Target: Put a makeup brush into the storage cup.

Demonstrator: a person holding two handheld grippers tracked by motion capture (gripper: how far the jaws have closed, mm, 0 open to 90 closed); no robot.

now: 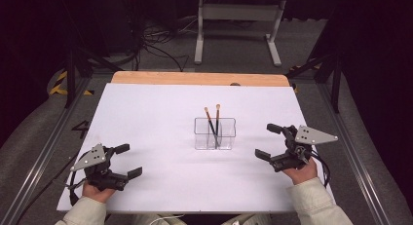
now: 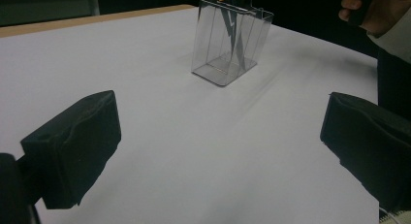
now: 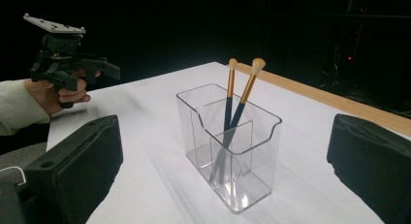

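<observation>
- On the white desk, near its middle, stands a clear plastic holder with inner dividers.
- Two makeup brushes with dark handles, gold ferrules and pale tips lean inside the holder, crossing each other; both sit in the same rear compartment as seen in the right gripper view.
- At the desk's near left, the left hand-held gripper is held in the person's left hand, its jaws spread wide with nothing between them; it stands well apart from the holder.
- At the near right, the right hand-held gripper sits in the right hand, jaws likewise spread wide and empty, near the holder but not touching it.
- A wooden strip edges the desk's far side.
</observation>
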